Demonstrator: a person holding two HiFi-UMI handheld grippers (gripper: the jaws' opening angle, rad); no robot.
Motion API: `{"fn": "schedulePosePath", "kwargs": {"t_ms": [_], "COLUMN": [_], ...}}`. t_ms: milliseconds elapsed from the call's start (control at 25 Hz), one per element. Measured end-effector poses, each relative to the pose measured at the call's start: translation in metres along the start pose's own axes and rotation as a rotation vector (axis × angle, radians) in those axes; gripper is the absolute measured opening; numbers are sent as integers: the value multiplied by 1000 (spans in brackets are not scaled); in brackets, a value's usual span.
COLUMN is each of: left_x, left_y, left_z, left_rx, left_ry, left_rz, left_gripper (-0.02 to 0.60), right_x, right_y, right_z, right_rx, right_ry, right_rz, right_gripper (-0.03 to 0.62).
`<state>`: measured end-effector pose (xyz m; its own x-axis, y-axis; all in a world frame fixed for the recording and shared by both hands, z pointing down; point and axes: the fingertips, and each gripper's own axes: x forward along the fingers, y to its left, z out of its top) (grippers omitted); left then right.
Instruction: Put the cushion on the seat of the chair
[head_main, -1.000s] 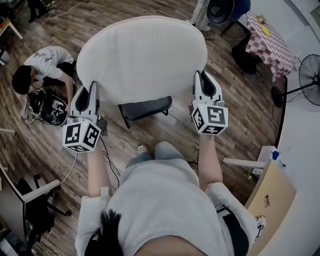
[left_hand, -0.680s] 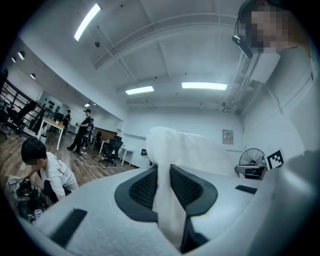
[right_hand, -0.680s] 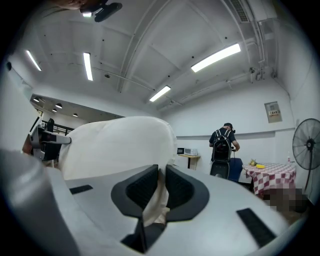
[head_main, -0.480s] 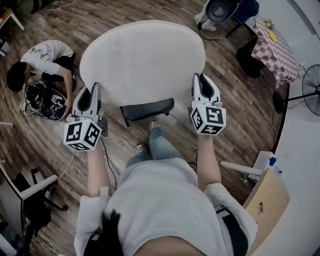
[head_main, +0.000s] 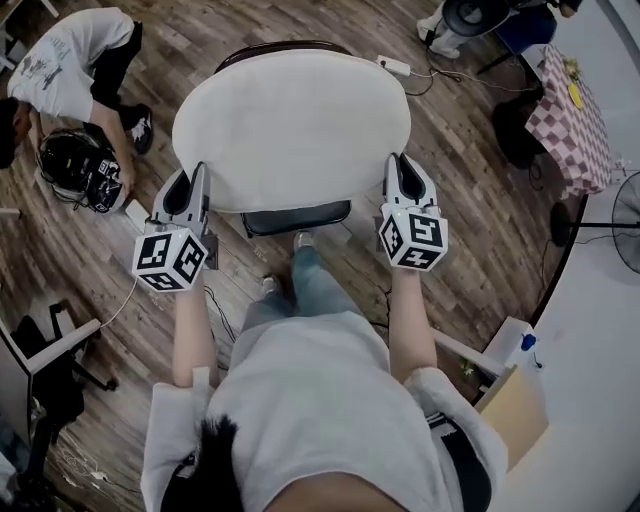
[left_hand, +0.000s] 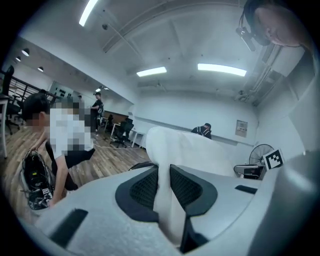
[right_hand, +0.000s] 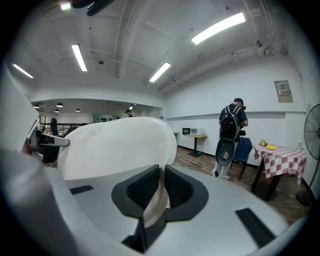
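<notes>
Since a second ago both hands have sunk and pushed forward, and the person has stepped in close, so the cushion has travelled from in front of the chair to right over it. On the left, the left gripper (head_main: 193, 182) has its fingers (left_hand: 142, 190) drawn narrow on the cushion's left rim, the soft edge squeezed into a thin fold between the black, ribbed pads set in smooth pale-grey shells. The cushion (head_main: 290, 125) is a broad, rounded oval of off-white matte fabric, plump and slightly domed, with no stiff frame to judge by how its rim pinches flat. It now hides nearly all of the chair (head_main: 297, 217): only the dark, smooth, round-cornered front edge of the seat shows below the cushion's near edge, and a dark curved strip of the backrest has come into sight along its far edge. On the right, the right gripper (head_main: 404, 178) likewise has its fingers nipped close on the cushion's right rim, a pale fold caught between the pads. The cushion looks lined up over the seat and probably just above it; lowering and letting go seem to be what remains. Worn wood planks make up the floor (head_main: 480, 230).
</notes>
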<state>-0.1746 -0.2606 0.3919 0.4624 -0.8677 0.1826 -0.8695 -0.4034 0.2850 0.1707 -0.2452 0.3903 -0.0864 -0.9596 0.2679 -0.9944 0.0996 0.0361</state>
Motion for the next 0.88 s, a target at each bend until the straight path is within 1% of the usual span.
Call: {"fn": "schedulePosePath", "kwargs": {"t_ms": [200,480,880], "left_x": [25,48,77], "left_y": [7,25,44], "left_z": [-30,-87,-156], "left_rx": [-39,-108,-160], "left_ry": [79,182,317], "left_rz": [57,125,199], "left_gripper": [63,63,61], "right_x": [33,74,121], "right_y": [-11,-17,-25], "right_z": [-26,-80,-154], "right_rx": [5,3,11], "right_ry": [73,188,342], "right_rz": [40,80,117], "right_gripper": [37,35,34]}}
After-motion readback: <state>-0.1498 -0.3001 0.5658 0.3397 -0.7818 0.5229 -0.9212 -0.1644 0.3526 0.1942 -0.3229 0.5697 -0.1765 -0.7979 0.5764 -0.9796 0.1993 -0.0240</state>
